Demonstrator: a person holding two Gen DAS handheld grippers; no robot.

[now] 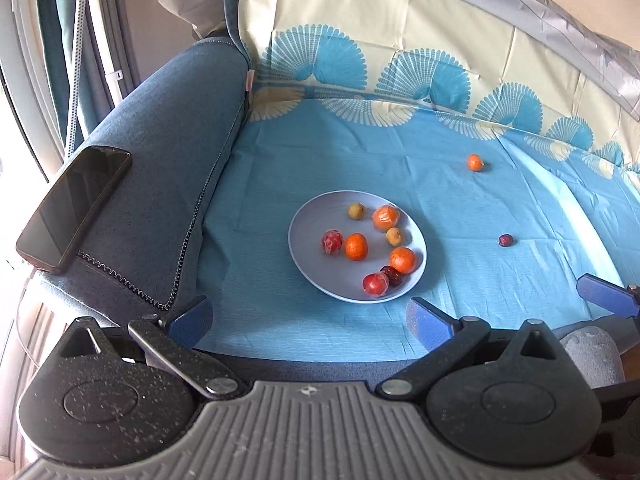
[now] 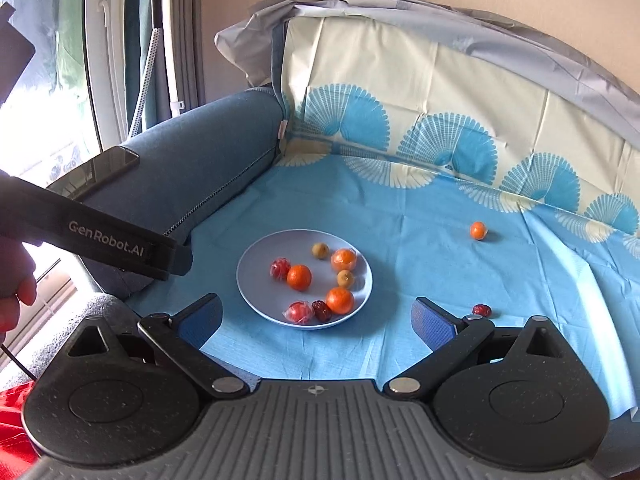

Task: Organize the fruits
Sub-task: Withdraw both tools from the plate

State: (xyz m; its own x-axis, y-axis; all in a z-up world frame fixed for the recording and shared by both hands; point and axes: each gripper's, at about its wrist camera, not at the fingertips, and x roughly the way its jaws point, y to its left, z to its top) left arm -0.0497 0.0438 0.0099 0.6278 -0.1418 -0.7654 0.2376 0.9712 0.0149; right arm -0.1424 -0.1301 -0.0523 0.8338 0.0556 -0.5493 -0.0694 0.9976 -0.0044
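Note:
A pale blue plate (image 1: pixel 316 276) (image 2: pixel 256 292) sits on the blue cloth and holds several small fruits: oranges, red ones, a dark red one and brownish ones. A small orange (image 1: pixel 475 162) (image 2: pixel 478 230) lies loose on the cloth at the far right. A dark red fruit (image 1: pixel 505 240) (image 2: pixel 481 311) lies loose to the right of the plate. My left gripper (image 1: pixel 310 320) is open and empty, just short of the plate. My right gripper (image 2: pixel 316 320) is open and empty, also near the plate's front; its finger (image 1: pixel 606 294) shows in the left wrist view.
A blue sofa armrest (image 1: pixel 168 128) (image 2: pixel 208 136) stands at the left with a black phone (image 1: pixel 74 208) (image 2: pixel 100 168) on it. The patterned sofa back (image 1: pixel 400 52) rises behind the cloth. The left gripper's body (image 2: pixel 92 236) crosses the left side of the right wrist view.

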